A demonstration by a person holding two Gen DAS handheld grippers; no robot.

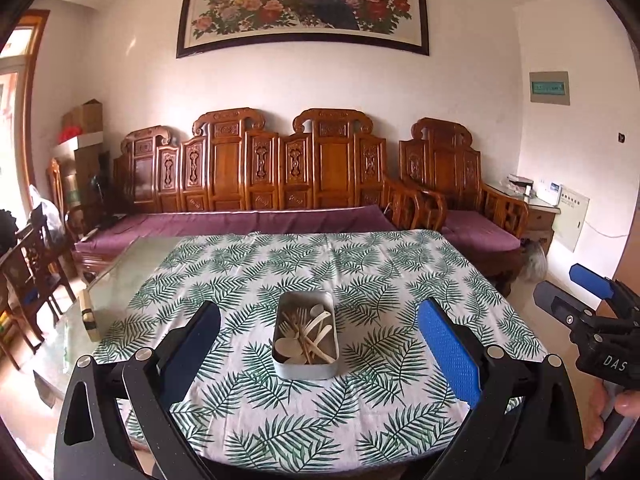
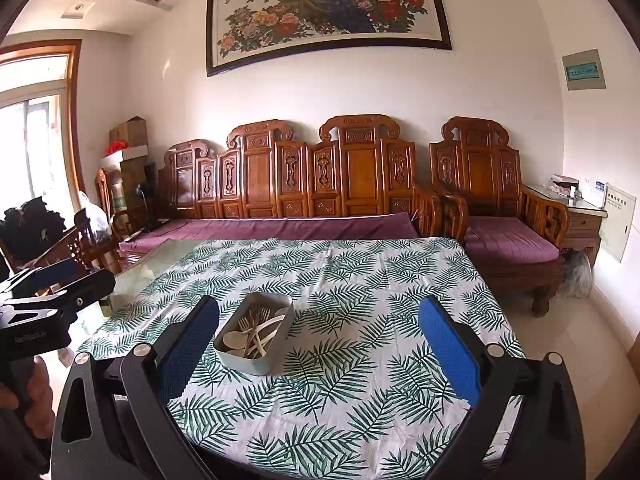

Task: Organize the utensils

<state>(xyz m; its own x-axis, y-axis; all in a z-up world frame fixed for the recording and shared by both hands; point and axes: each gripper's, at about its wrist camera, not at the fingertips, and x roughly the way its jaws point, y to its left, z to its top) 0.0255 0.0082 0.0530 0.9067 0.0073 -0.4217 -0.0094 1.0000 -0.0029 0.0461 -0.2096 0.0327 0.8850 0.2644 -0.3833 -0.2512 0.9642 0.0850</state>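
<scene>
— Utensils first: where do they lie?

— Pale wooden spoons and forks (image 1: 307, 334) sit jumbled in a grey rectangular metal tin (image 1: 306, 368), which stands on the white cloth printed with green fern leaves (image 1: 360, 280) that covers most of the table. From my left gripper (image 1: 320, 356) the tin lies straight ahead between the fingers; from my right gripper (image 2: 320, 356) it sits ahead and towards the left finger.

— Are your grippers holding anything?

— No. Both have their blue-padded fingers spread wide, with nothing between them but cloth and tin, and neither touches the tin.

— What else is around?

— Bare glass tabletop (image 1: 120, 276) shows left of the cloth, with a small pale block (image 1: 89, 318) at its edge. Behind the table runs a carved brown wooden bench with a purple cushion (image 1: 256, 184), and a matching armchair (image 2: 504, 208) stands to its right. A framed peacock-and-flowers painting (image 1: 304, 4) hangs above.

— Anything in the way?

— Cloth around the tin lies bare. My right gripper shows at the right edge of the left view, off the table's side.
</scene>
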